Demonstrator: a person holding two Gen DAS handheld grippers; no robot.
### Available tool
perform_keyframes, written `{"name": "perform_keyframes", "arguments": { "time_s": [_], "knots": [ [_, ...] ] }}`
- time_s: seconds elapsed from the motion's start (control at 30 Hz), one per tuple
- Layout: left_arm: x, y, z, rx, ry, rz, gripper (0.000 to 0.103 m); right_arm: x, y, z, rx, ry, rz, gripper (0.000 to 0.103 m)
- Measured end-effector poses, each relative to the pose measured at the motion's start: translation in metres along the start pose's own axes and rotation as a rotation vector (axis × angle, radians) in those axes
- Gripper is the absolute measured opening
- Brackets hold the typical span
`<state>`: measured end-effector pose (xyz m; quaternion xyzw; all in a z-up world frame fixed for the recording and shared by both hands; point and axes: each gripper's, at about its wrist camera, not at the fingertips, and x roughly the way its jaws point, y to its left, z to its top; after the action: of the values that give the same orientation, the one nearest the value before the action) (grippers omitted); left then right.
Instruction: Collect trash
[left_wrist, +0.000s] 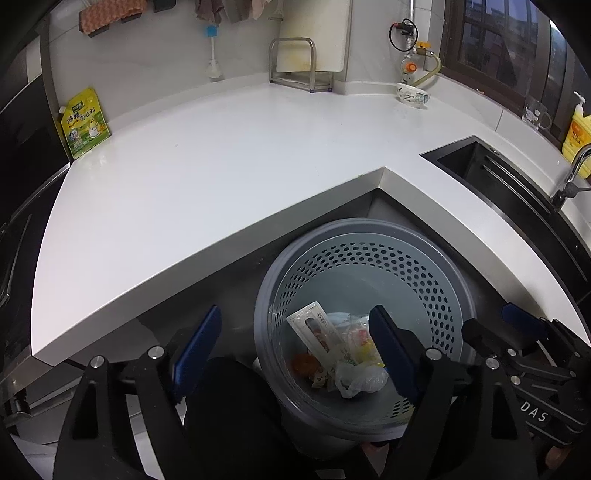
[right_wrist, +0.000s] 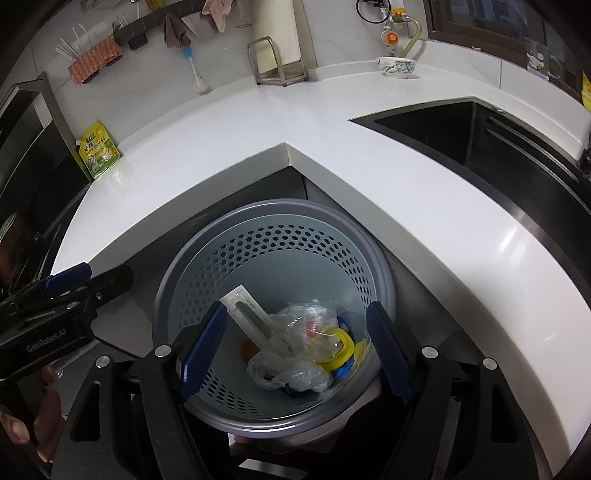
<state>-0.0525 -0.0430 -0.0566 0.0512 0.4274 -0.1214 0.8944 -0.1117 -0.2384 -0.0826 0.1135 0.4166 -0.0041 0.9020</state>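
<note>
A grey perforated trash bin (left_wrist: 424, 280) (right_wrist: 258, 236) stands on the floor in the inner corner of the white counter. It holds trash: a long white package (left_wrist: 314, 328) (right_wrist: 251, 314), a crumpled clear plastic bag (left_wrist: 360, 378) (right_wrist: 291, 373) and yellow bits (right_wrist: 340, 350). My left gripper (left_wrist: 295, 350) is open and empty above the bin's left rim. My right gripper (right_wrist: 295, 347) is open and empty right above the bin's mouth. The right gripper also shows at the right edge of the left wrist view (left_wrist: 517, 332), and the left gripper at the left of the right wrist view (right_wrist: 74, 280).
On the white counter (left_wrist: 221, 166) (right_wrist: 406, 166): a yellow-green pouch (left_wrist: 84, 122) (right_wrist: 98, 149) at the far left, a metal rack (left_wrist: 295, 66), a patterned bowl (left_wrist: 413, 95) (right_wrist: 397, 66), a glass mug (left_wrist: 535, 114) and a yellow soap bottle (left_wrist: 578, 136). A black sink (left_wrist: 498, 177) (right_wrist: 480, 140) lies right.
</note>
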Motion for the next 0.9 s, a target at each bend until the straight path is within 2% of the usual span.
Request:
{"name": "perform_keyframes", "arguments": {
  "time_s": [0.9],
  "knots": [
    [-0.017,-0.006,-0.001,0.007,-0.027,0.032,0.096,-0.018,-0.001,-0.003,0.01,-0.041,-0.037,0.076]
  ]
}}
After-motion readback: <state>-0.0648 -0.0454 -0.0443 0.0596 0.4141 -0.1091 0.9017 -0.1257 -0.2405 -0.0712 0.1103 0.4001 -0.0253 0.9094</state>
